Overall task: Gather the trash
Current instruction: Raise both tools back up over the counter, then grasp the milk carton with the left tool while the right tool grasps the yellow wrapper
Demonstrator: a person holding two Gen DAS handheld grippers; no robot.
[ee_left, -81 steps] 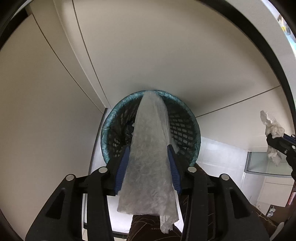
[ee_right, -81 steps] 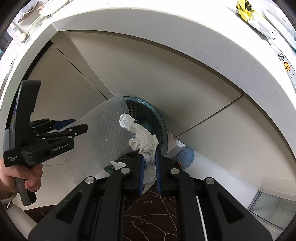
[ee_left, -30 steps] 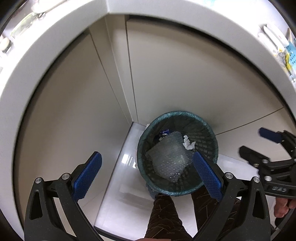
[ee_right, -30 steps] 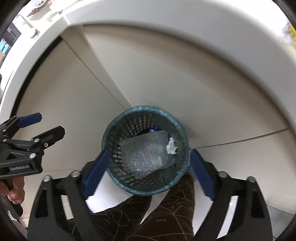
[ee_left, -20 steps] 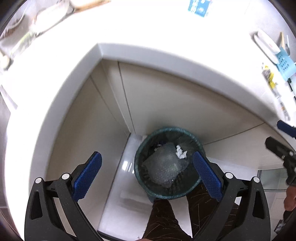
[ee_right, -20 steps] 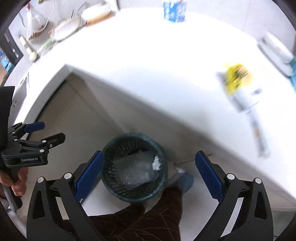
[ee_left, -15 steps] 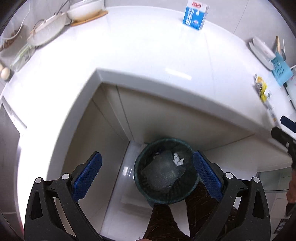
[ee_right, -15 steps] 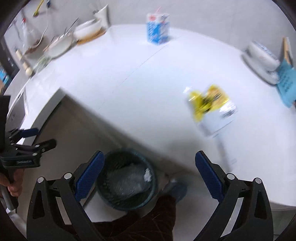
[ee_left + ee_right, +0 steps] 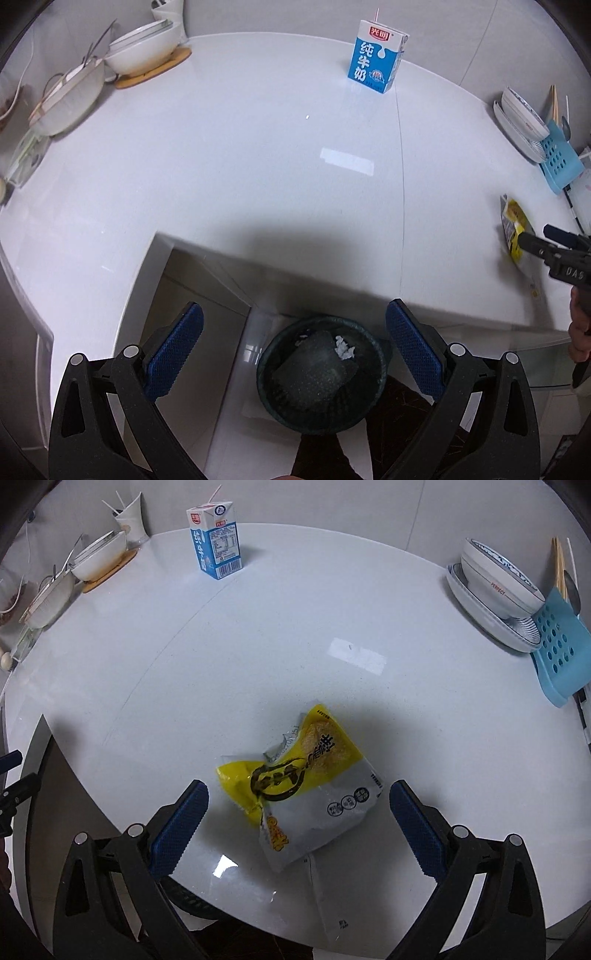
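Yellow-and-silver snack wrapper [image 9: 301,788] is lying crumpled on the white desk [image 9: 295,657], framed between the right gripper [image 9: 298,821] and its wide-spread, empty fingers [image 9: 179,821]. Descending straight and pinching the raised yellow fold at ten o'clock looks best. The left gripper [image 9: 293,356], equally spread and empty, is hovering over the bin [image 9: 321,373].

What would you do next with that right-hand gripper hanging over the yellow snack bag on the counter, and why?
Probably lower the right gripper onto the crumpled yellow and silver snack wrapper and close on it. Its jaws stand wide open with nothing between them, and the wrapper lies loose on the white countertop just ahead. The dark mesh wastebasket below already holds bubble wrap and a tissue.
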